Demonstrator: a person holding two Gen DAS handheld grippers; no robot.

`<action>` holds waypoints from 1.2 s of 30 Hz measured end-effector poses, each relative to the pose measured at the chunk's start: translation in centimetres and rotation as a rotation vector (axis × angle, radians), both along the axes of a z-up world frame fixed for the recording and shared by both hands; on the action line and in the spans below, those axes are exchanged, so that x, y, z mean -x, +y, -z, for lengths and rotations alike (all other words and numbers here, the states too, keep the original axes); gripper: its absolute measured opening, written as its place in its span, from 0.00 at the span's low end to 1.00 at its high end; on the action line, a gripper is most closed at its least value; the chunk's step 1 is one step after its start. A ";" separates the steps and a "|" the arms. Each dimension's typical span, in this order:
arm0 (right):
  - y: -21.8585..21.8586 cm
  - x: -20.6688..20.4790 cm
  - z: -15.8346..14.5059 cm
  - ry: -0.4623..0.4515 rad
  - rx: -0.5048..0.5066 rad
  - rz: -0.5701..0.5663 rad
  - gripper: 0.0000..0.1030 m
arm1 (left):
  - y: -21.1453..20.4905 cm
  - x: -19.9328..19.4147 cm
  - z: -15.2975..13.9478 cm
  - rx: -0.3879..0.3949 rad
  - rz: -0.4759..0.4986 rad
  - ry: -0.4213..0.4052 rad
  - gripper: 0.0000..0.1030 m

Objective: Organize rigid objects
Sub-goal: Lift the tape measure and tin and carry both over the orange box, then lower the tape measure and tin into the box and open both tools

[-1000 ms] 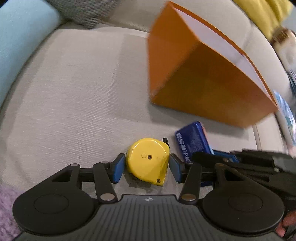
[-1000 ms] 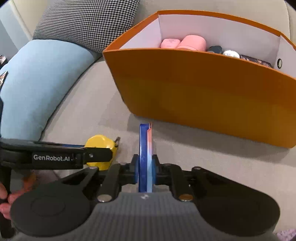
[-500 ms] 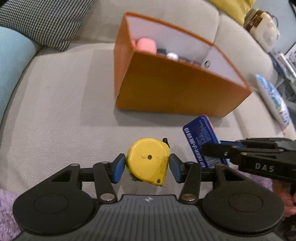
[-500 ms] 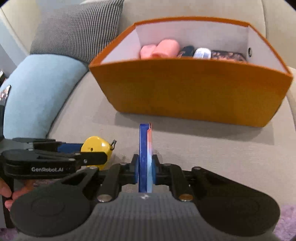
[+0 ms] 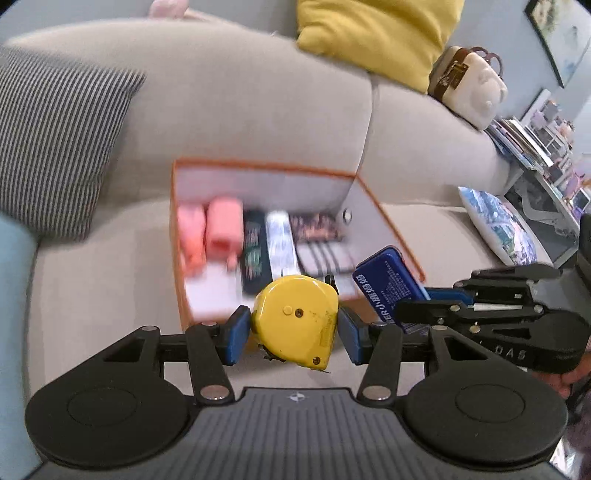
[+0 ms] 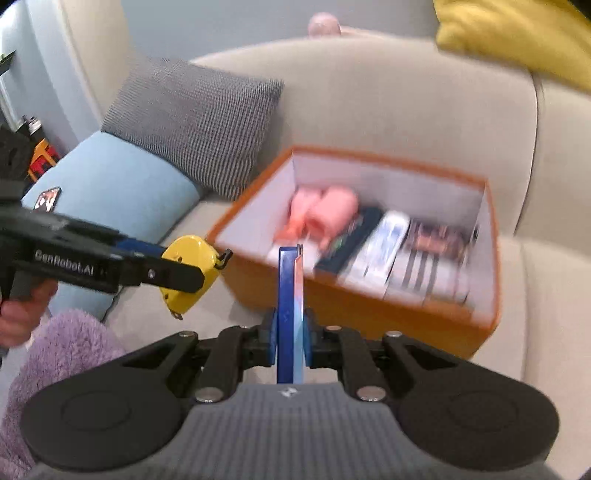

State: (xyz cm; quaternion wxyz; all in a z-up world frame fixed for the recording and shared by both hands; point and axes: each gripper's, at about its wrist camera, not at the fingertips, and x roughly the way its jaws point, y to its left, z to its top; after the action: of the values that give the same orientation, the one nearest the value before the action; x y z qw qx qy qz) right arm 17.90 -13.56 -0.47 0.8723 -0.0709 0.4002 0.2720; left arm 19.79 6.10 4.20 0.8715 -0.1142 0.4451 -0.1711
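My left gripper (image 5: 293, 334) is shut on a yellow tape measure (image 5: 297, 319) and holds it in the air above the near edge of an orange box (image 5: 177, 266). The tape measure also shows in the right wrist view (image 6: 190, 269). My right gripper (image 6: 290, 338) is shut on a thin blue tin (image 6: 290, 310), held on edge in front of the orange box (image 6: 369, 314). The tin also shows flat-faced in the left wrist view (image 5: 388, 284). The box holds pink items (image 6: 325, 210) and several flat packets.
The box sits on a beige sofa seat (image 5: 92, 295). A checked cushion (image 6: 192, 122) and a light blue cushion (image 6: 110, 199) lie to the left, a purple fluffy fabric (image 6: 62, 350) at the near left. A yellow pillow (image 5: 373, 33) tops the backrest.
Both grippers have risen with their objects and moved toward the box; I now look down into it from above instead of at its side.
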 end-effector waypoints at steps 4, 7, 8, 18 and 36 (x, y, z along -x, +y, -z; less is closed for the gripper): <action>0.3 -3.9 -2.2 -0.025 0.050 -0.061 0.13 | -0.5 -3.6 -0.5 -0.027 0.031 0.013 0.57; 1.3 -7.2 -2.1 -0.009 0.117 -0.154 0.13 | -1.2 -5.8 0.6 -0.085 0.075 0.043 0.57; 1.7 -8.5 -1.7 0.018 0.131 -0.187 0.13 | -1.6 -6.5 1.1 -0.104 0.093 0.058 0.57; 5.9 -16.7 6.5 0.345 0.336 -0.524 0.13 | -2.5 -11.0 6.6 -0.192 0.263 0.201 0.57; 8.8 -19.0 13.9 0.478 0.509 -0.720 0.30 | -4.3 -13.8 9.7 -0.245 0.362 0.282 0.57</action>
State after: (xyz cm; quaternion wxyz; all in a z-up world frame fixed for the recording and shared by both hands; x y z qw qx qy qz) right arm 36.86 -4.75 -14.33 0.5620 -0.3507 0.5926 0.4582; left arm 33.61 1.78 -5.47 0.7635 0.0511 0.5928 -0.2513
